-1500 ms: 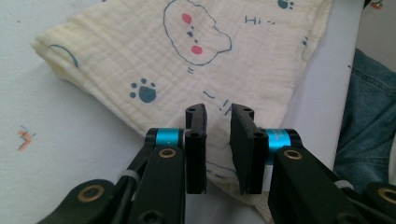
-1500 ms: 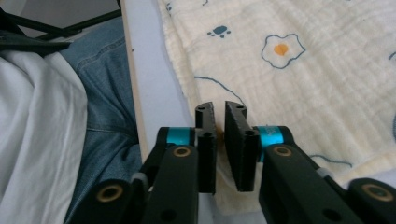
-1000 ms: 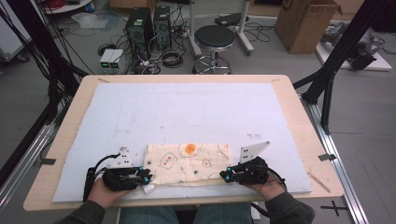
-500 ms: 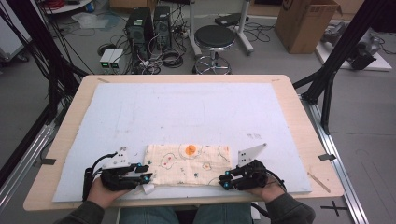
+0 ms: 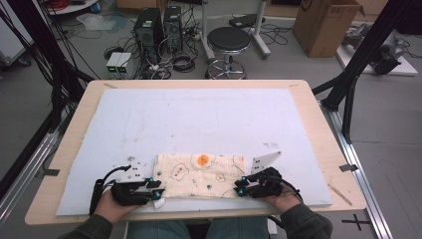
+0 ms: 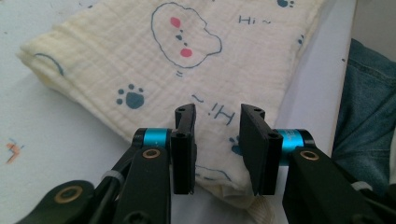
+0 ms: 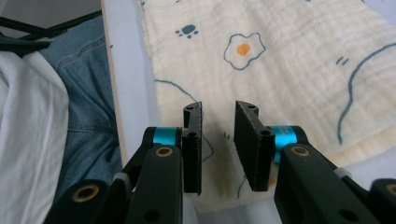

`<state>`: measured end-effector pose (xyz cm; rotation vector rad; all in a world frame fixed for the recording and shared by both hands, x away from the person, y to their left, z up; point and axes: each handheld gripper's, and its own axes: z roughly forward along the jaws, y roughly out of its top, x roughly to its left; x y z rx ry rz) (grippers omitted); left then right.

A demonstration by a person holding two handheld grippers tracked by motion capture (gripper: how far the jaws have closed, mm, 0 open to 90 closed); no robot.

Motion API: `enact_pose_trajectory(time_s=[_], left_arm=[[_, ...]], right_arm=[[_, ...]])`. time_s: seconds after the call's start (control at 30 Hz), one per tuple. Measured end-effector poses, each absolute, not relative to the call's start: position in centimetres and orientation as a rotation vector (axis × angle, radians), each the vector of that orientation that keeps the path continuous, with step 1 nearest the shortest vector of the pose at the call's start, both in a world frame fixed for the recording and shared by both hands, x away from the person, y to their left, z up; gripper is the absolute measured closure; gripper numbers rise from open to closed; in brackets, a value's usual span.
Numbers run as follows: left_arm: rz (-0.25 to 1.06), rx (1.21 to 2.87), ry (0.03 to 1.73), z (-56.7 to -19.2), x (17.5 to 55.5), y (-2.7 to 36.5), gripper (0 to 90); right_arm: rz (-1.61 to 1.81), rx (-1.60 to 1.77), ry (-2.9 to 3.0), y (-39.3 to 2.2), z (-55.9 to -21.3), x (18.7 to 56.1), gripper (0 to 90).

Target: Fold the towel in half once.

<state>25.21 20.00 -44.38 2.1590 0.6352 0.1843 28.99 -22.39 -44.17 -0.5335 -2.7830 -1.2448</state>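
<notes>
Grippers point(image 5: 154, 190) at crosswise cloth's point(image 5: 201, 174) ends

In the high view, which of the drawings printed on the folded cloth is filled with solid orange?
The fried-egg drawing at the cloth's far edge: its orange yolk is biggest; the other outlines hold only small dots.

Both forearms come in from the near edge, hands low and level, grippers pointing inward at each other. Left gripper point(image 5: 158, 191): jaws parted with a clear gap, pads pressing on nothing, closed a touch in the last half second. Right gripper point(image 5: 240, 187): jaws parted too, just been opening, gap clear in its own view point(image 7: 218, 144).
</notes>
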Motion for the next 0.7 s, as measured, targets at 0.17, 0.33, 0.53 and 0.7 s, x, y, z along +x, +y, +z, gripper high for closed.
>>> enact_pose_trajectory(time_s=[0.17,0.33,0.53,0.7], left_arm=[[0.187,2.159,0.629,-44.4,25.2,20.0,66.2],[0.185,2.124,0.642,-43.9,25.4,20.0,63.4],[0.249,2.074,0.697,-43.2,27.2,19.3,62.6],[0.326,2.068,0.774,-43.4,29.5,18.9,76.5]], right_arm=[[-1.260,-0.541,-2.778,-22.8,-44.3,28.7,71.3],[-1.278,-0.533,-2.756,-22.7,-44.1,28.9,65.7],[-1.395,-0.624,-2.728,-22.2,-42.7,30.6,59.6],[-1.405,-0.754,-2.732,-21.5,-42.6,33.7,71.6]])
